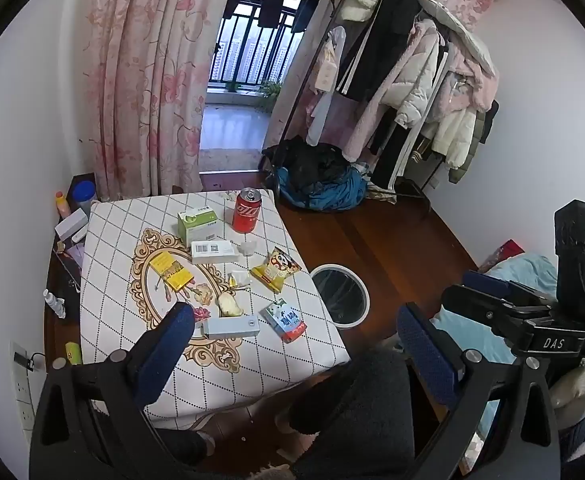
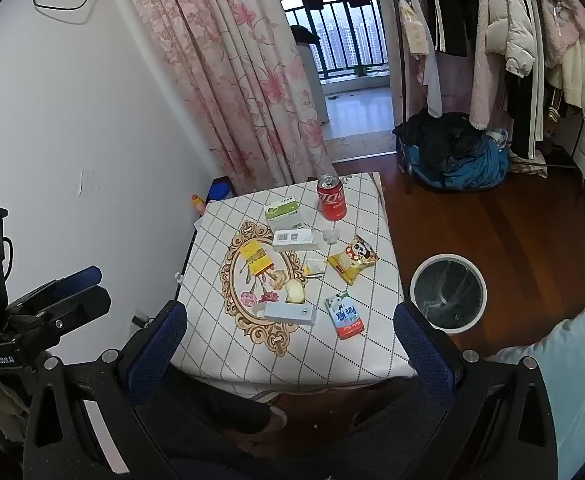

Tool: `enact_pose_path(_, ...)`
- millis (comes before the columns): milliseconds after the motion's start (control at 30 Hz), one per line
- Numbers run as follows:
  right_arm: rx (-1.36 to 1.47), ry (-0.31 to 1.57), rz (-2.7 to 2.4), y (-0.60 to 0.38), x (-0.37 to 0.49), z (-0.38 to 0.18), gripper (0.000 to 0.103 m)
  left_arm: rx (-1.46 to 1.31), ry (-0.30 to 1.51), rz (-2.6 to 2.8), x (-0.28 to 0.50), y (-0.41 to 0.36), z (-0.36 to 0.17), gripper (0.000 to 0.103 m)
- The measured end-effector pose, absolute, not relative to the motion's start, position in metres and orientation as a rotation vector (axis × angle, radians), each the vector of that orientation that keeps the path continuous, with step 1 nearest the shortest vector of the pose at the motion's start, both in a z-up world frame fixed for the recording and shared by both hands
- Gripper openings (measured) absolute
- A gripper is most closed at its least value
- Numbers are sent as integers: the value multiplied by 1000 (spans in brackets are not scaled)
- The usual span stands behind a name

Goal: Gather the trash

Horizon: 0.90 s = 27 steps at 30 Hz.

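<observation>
A small table [image 1: 116,240] [image 2: 372,352] with a checked cloth carries the trash: a red cola can [image 1: 247,210] [image 2: 332,197], a green box [image 1: 197,221] [image 2: 284,213], a white box [image 1: 214,251] [image 2: 294,239], a yellow pack [image 1: 171,270] [image 2: 256,260], a yellow snack bag [image 1: 276,269] [image 2: 352,258], a milk pouch [image 1: 285,319] [image 2: 345,316], a grey-blue box [image 1: 232,327] [image 2: 290,313] and crumpled wrappers [image 1: 230,305]. A round bin [image 1: 341,295] [image 2: 448,292] stands on the floor right of the table. My left gripper [image 1: 296,336] and right gripper [image 2: 290,334] hover open above the table's near edge, holding nothing.
A clothes rack [image 1: 412,80] with coats and a pile of dark and blue clothes [image 1: 320,180] stand beyond the table. A floral curtain [image 1: 144,80] hangs by the balcony door. Bottles and boxes [image 1: 68,216] crowd the table's left side. A person's dark-clad legs [image 1: 356,420] are below.
</observation>
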State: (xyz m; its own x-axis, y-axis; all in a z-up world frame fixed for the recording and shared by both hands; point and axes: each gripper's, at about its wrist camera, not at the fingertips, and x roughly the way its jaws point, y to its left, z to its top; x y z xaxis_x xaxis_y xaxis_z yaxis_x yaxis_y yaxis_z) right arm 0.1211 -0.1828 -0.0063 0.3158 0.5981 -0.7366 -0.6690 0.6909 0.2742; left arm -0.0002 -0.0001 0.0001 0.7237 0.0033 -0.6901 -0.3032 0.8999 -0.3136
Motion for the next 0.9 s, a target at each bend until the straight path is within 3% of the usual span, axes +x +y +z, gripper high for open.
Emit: enact_pose_path(900,-91,924,844,-181,120,-1,103,-441,749,174,0,0,0,103)
